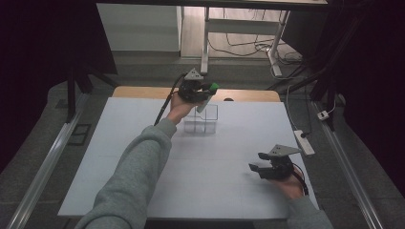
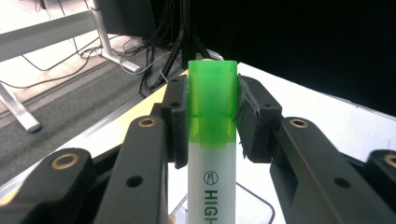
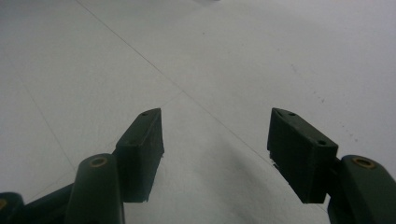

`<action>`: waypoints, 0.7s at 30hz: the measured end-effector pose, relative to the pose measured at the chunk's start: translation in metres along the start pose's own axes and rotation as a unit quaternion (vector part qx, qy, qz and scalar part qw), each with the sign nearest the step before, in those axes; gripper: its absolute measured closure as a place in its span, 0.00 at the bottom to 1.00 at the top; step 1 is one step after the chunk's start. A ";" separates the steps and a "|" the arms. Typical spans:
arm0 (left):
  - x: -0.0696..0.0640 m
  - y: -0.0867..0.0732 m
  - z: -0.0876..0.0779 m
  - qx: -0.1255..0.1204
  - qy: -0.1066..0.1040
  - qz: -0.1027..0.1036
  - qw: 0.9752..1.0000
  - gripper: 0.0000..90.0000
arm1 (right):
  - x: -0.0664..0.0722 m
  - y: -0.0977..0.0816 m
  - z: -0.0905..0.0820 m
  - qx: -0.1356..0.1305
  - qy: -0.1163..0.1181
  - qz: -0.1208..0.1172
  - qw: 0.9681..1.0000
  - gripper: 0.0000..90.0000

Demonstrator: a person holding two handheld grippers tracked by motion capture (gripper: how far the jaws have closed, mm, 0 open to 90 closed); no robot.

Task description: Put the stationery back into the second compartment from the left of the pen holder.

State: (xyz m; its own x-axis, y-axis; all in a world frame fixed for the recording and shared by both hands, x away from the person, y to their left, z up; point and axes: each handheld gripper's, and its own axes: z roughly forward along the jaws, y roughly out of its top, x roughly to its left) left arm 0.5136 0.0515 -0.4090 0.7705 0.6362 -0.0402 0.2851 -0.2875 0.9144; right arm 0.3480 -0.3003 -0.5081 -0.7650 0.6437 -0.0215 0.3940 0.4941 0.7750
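Highlighter [image 2: 212,154] is the thing in hand: a white-barrelled marker with a translucent green cap, clamped between the jaws of the left gripper [image 2: 211,112], whose pads press on either side of the cap. In the left gripper view the barrel runs down toward the camera with black lettering on it, and the cap points away, past the far edge of the bench [image 1: 143,157]. Nearest the person in the high view, the right gripper [image 1: 260,167] rests low over the near right part of the white bench top, a grey sleeve [image 1: 310,214] behind it; its jaws stand apart with nothing between them, and the right gripper view shows bare white surface under the two dark pads [image 3: 142,149]. Farther out, the left forearm reaches across the middle of the bench, and the left gripper is held up near the far edge with the highlighter tilted, green cap uppermost and to the right. Just below and beside it stands a clear box [image 1: 203,119] with thin walls, divided into compartments; the lower end of the highlighter hangs over or just at its top, and whether it touches the box cannot be told. Beyond the bench lie grey floor, table legs [image 1: 205,47] and loose cables [image 1: 248,45].
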 end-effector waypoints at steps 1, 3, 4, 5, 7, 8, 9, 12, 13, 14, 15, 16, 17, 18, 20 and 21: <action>0.000 -0.001 0.001 0.003 0.002 0.000 1.000 0.74 | 0.000 0.000 0.000 0.001 0.000 0.000 1.000 0.40; 0.001 -0.003 0.002 0.010 0.007 -0.002 1.000 0.74 | 0.000 -0.001 0.001 0.002 -0.001 0.001 1.000 0.40; 0.001 -0.003 0.002 0.013 0.007 -0.002 1.000 0.74 | 0.000 -0.001 0.001 0.004 0.002 0.000 1.000 0.40; 0.000 -0.004 0.003 0.013 0.005 -0.001 1.000 0.73 | 0.000 -0.001 0.001 0.004 0.003 0.000 1.000 0.39; 0.000 -0.005 0.003 0.020 0.006 0.002 1.000 0.73 | 0.000 0.000 0.001 0.004 0.003 0.000 1.000 0.39; 0.000 -0.006 0.004 0.024 0.009 0.001 1.000 0.73 | 0.000 0.000 0.001 0.004 0.003 0.000 1.000 0.39; 0.000 -0.006 0.004 0.026 0.011 0.000 1.000 0.72 | 0.000 0.000 0.001 0.004 0.002 0.000 1.000 0.39; 0.000 -0.008 0.002 0.029 0.010 -0.005 1.000 0.66 | 0.000 0.000 0.001 0.004 0.002 0.001 1.000 0.39; 0.000 -0.008 0.001 0.030 0.009 -0.004 1.000 0.64 | 0.000 0.000 0.001 0.004 0.002 0.001 1.000 0.39; -0.001 -0.009 0.000 0.032 0.007 -0.005 0.999 0.62 | 0.000 0.000 0.000 0.003 0.004 0.002 1.000 0.39; -0.001 -0.009 -0.001 0.035 0.006 -0.003 0.999 0.60 | 0.000 0.000 0.000 0.002 0.005 0.003 1.000 0.39; -0.002 -0.010 -0.002 0.038 0.004 -0.003 0.999 0.58 | 0.000 0.000 0.000 0.002 0.004 0.003 1.000 0.39; -0.002 -0.010 -0.003 0.039 0.002 -0.004 0.999 0.57 | -0.001 0.000 0.000 0.001 0.005 0.003 1.000 0.39; -0.002 -0.010 -0.005 0.037 0.001 -0.005 0.999 0.56 | 0.000 0.000 0.000 0.001 0.004 0.003 1.000 0.39; -0.003 -0.012 -0.009 0.036 -0.003 -0.007 0.999 0.54 | 0.000 0.000 0.000 0.002 0.003 0.001 1.000 0.39; -0.003 -0.012 -0.011 0.038 -0.002 -0.006 0.999 0.54 | 0.000 0.001 0.000 0.001 0.004 0.000 1.000 0.39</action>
State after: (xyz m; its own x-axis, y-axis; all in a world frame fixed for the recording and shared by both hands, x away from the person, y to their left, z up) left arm 0.5017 0.0610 -0.4155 0.7693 0.6367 -0.0533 0.3366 -0.3330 0.8808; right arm 0.3480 -0.3000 -0.5076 -0.7685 0.6397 -0.0168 0.3955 0.4955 0.7734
